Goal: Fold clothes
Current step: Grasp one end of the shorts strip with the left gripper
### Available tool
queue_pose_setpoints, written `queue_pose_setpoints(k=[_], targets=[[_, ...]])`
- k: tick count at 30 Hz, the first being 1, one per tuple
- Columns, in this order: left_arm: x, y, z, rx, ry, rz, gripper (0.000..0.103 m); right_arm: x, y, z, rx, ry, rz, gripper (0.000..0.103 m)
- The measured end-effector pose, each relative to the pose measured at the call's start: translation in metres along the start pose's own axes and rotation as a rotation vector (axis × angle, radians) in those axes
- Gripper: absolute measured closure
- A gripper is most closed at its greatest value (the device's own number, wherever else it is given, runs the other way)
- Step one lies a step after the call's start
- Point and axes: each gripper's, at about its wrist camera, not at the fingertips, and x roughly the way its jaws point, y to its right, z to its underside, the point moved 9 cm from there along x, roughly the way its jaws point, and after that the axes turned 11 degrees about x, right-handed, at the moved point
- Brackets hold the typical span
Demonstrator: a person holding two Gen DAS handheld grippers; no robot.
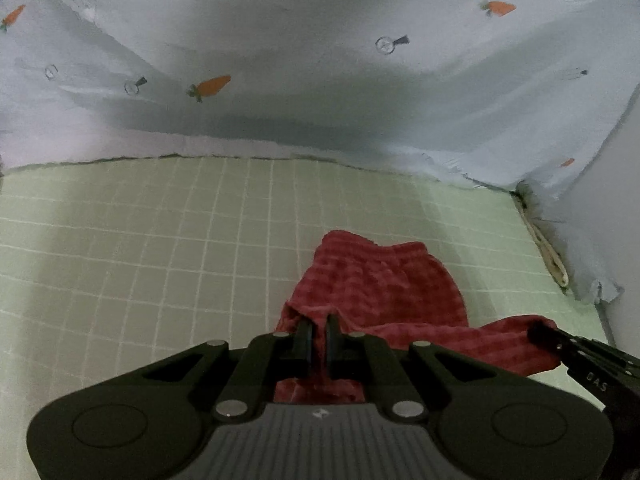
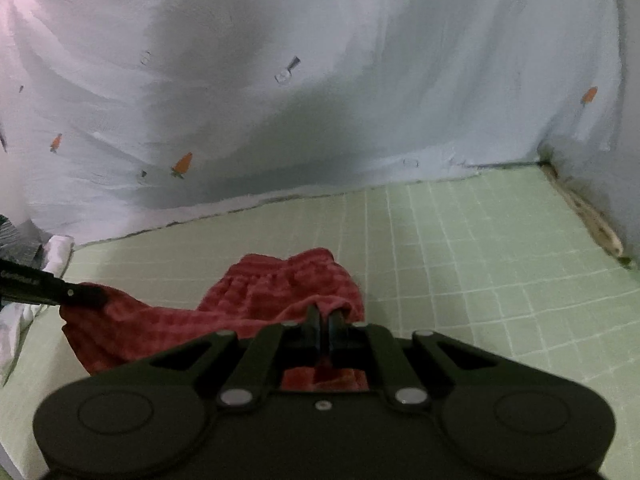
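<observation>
A dark red ribbed garment (image 1: 380, 284) with an elastic waistband lies on the pale green checked sheet (image 1: 140, 248). My left gripper (image 1: 319, 322) is shut on its near left edge. My right gripper (image 2: 325, 314) is shut on its near right edge; the garment (image 2: 276, 292) stretches between the two. The right gripper also shows at the right of the left wrist view (image 1: 538, 330), pinching the cloth. The left gripper shows at the left of the right wrist view (image 2: 90, 296), pinching the other corner. The far waistband end rests on the sheet.
A light blue cloth with carrot prints (image 1: 320, 60) hangs behind the sheet like a wall and wraps round the right side (image 2: 580, 60). White and grey fabric (image 2: 52, 252) lies at the sheet's left edge. A worn seam (image 1: 548, 252) runs along the right edge.
</observation>
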Motion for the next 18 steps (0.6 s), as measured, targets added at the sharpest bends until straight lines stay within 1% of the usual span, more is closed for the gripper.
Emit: queue_pose_setpoints(k=[4,7,12,14,16,18], targets=[[0.036,-0.007,-0.008,-0.011,-0.059,-0.004,0.097,0.039,0.01,-0.001,0.008,-0.061,0.017,0.099],[0.068,-0.013,-0.011,-0.035,-0.119,-0.005,0.097,0.067,0.017,0.002,0.024,-0.113,0.04,0.099],[0.118,-0.025,-0.01,-0.078,-0.21,-0.018,0.096,0.115,0.033,0.011,0.066,-0.223,0.06,0.098],[0.13,-0.03,-0.009,-0.096,-0.229,-0.023,0.096,0.128,0.038,0.014,0.068,-0.26,0.061,0.097],[0.136,-0.034,-0.009,-0.118,-0.236,-0.021,0.092,0.135,0.04,0.017,0.06,-0.279,0.062,0.094],[0.137,-0.036,-0.009,-0.14,-0.228,-0.017,0.092,0.136,0.04,0.017,0.058,-0.282,0.061,0.088]])
